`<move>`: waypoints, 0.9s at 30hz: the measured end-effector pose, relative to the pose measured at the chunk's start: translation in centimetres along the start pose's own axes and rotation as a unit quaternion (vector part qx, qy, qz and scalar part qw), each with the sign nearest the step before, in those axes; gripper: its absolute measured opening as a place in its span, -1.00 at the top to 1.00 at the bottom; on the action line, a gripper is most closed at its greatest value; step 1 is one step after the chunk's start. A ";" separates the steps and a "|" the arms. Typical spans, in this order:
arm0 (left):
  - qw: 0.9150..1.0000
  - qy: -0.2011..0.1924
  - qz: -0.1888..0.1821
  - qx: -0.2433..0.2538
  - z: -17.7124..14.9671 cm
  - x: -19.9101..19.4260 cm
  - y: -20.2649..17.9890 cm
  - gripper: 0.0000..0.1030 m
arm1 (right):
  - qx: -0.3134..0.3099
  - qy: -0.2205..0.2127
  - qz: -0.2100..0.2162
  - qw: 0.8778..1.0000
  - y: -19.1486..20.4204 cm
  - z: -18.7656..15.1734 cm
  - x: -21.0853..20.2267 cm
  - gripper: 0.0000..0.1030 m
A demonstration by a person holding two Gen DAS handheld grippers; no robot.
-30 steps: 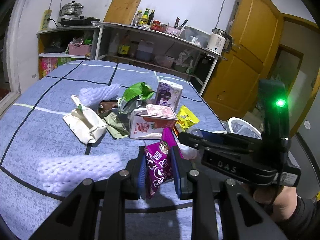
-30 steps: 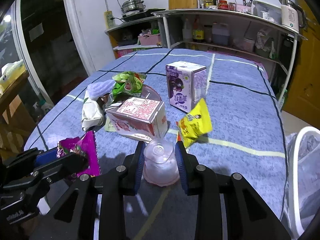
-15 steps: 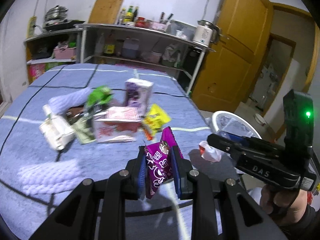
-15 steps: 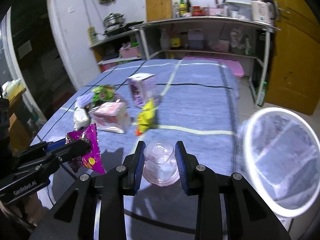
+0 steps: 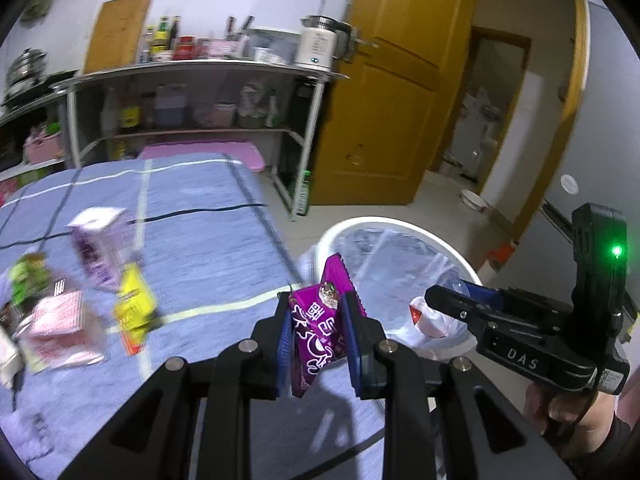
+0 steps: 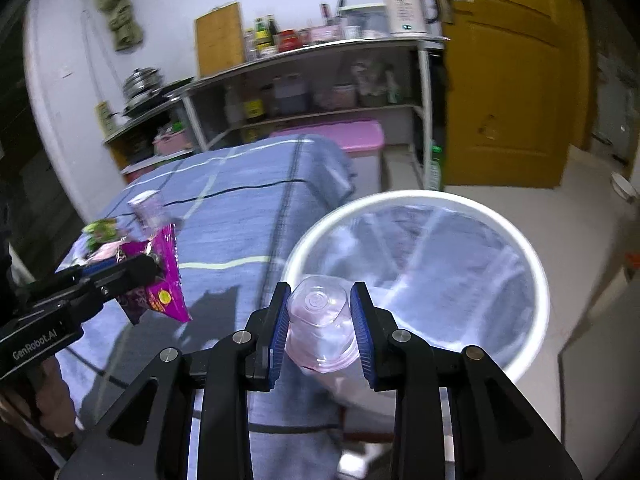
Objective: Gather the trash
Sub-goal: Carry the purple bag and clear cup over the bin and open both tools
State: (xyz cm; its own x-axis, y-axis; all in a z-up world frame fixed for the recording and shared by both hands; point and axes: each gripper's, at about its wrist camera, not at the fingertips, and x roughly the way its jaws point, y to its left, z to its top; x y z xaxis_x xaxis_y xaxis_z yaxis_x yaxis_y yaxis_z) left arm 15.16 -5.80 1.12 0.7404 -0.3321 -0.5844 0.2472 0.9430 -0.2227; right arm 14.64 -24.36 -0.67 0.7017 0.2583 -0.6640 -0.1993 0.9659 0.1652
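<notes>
Left gripper (image 5: 316, 334) clamps wrapper (image 5: 320, 320); right gripper (image 6: 320, 320) clamps cup (image 6: 320, 328); both swung from table to bin (image 6: 536, 280), release probably next.

both grippers swung right off the table, left gripper (image 5: 317, 334) with purple wrapper (image 5: 320, 326) now at the bin (image 5: 400, 224) rim, right gripper (image 6: 320, 322) with clear cup (image 6: 320, 324) now over the bin's near edge, table litter (image 5: 80, 292) left behind at far left
</notes>
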 end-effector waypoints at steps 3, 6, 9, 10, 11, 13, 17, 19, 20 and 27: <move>1.000 0.010 -0.016 0.009 0.6 1.8 -1.5 0.52 | 0.015 0.004 -0.014 1.000 -2.1 -0.2 0.0 0.38; 0.999 0.021 -0.030 0.016 1.0 3.5 -2.7 0.51 | 0.026 0.010 -0.027 0.999 -3.9 -0.5 0.1 0.38; 0.998 0.031 -0.038 0.027 1.1 5.1 -4.0 0.51 | 0.035 0.018 -0.033 0.999 -5.4 -0.7 0.5 0.38; 0.998 0.036 -0.041 0.028 1.1 5.5 -4.1 0.51 | 0.038 0.020 -0.034 0.998 -5.7 -0.7 0.6 0.38; 0.998 0.040 -0.045 0.029 1.1 6.0 -4.3 0.51 | 0.041 0.024 -0.036 0.998 -6.1 -0.9 0.7 0.38; 0.997 0.046 -0.050 0.030 1.0 6.6 -4.6 0.51 | 0.045 0.028 -0.038 0.998 -6.5 -1.1 1.0 0.38; 0.996 0.057 -0.057 0.034 0.9 7.7 -4.8 0.45 | 0.052 0.039 -0.040 0.997 -7.2 -1.3 1.6 0.38; 0.996 0.059 -0.059 0.032 0.8 7.9 -4.7 0.33 | 0.055 0.041 -0.040 0.997 -7.5 -1.4 1.9 0.38; 0.996 0.060 -0.059 0.030 0.8 7.9 -4.6 0.32 | 0.056 0.042 -0.041 0.997 -7.6 -1.4 2.0 0.38; 0.996 0.062 -0.057 0.027 0.7 7.9 -4.3 0.24 | 0.058 0.043 -0.043 0.996 -7.7 -1.4 2.1 0.37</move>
State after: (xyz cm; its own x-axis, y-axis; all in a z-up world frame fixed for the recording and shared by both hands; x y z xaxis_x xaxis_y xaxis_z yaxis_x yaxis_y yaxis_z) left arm 20.35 -12.50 -2.03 0.6232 -0.4338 -0.6507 0.3615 0.8976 -0.2522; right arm 16.68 -31.27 -4.40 0.6509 0.1765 -0.7384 -0.0571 0.9812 0.1842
